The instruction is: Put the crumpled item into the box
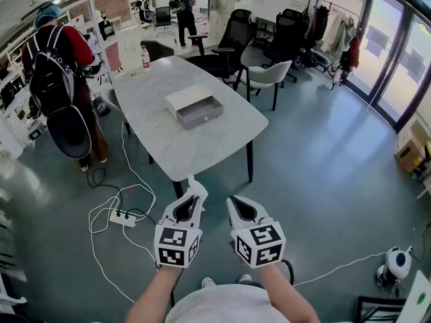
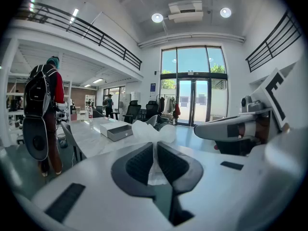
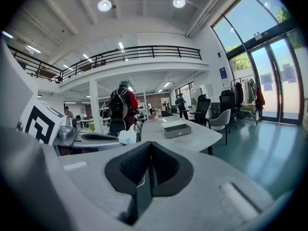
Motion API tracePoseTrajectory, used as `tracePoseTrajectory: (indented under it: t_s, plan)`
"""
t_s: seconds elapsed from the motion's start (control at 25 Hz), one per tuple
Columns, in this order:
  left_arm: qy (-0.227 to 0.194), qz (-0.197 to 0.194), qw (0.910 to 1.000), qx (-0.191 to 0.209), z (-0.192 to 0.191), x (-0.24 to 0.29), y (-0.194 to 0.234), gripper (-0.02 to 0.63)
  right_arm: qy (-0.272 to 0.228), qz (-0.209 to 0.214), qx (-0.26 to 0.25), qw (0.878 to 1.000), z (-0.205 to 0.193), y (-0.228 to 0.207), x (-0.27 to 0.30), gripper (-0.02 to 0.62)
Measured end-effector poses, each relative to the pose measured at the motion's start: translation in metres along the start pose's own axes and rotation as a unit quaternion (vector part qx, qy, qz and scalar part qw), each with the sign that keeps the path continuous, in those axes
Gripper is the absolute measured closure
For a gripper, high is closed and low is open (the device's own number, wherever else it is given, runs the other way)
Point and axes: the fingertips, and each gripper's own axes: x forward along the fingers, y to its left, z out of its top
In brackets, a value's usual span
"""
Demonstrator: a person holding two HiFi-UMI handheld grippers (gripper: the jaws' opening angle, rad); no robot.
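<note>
Pinched between the pads of the left gripper [image 2: 155, 148]: the crumpled item [image 2: 153, 130], white, thin and creased, perhaps tissue or plastic film; lower part hidden in the narrow gap, upper part puffing out past the tips; in the head view only a small pale scrap, hard to read. Held in the air short of the pale table [image 1: 202, 147], well apart from the open grey box [image 1: 201, 118] on its top; right gripper [image 3: 150, 148] pressed together on nothing, just beside the left; forearms cut off at the lower edge.
</note>
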Motion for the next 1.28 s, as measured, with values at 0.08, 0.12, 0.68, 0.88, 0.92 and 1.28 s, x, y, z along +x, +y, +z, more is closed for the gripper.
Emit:
tracePoseTrajectory:
  t_s: [0.08,0.12,0.68,0.88,0.92,1.28]
  plan:
    - [0.001,-0.001,1.0000,-0.003,-0.001,-0.001,0.004,0.577,0.004,-0.001,0.000,1.000,-0.001,0.002,0.002,0.591]
    - [0.002,-0.001,1.0000,-0.004,-0.001,0.000,0.005,0.577,0.006,-0.002,0.000,1.000,-0.002,0.002,0.004,0.591]
    - [0.013,0.022,0.9996,-0.014,-0.001,0.048,0.033,0.577,0.010,0.007,0.013,1.000,0.000,-0.046,0.048,0.591]
    - [0.020,0.042,0.9987,-0.020,0.010,0.088,0.041,0.577,0.012,0.024,0.017,0.999,0.013,-0.084,0.078,0.591]
    - [0.021,0.047,0.9985,-0.021,0.012,0.097,0.042,0.577,0.014,0.029,0.017,0.999,0.015,-0.091,0.084,0.591]
    - [0.032,0.079,0.9960,-0.027,0.037,0.169,0.039,0.577,0.022,0.063,0.022,0.998,0.038,-0.162,0.127,0.591]
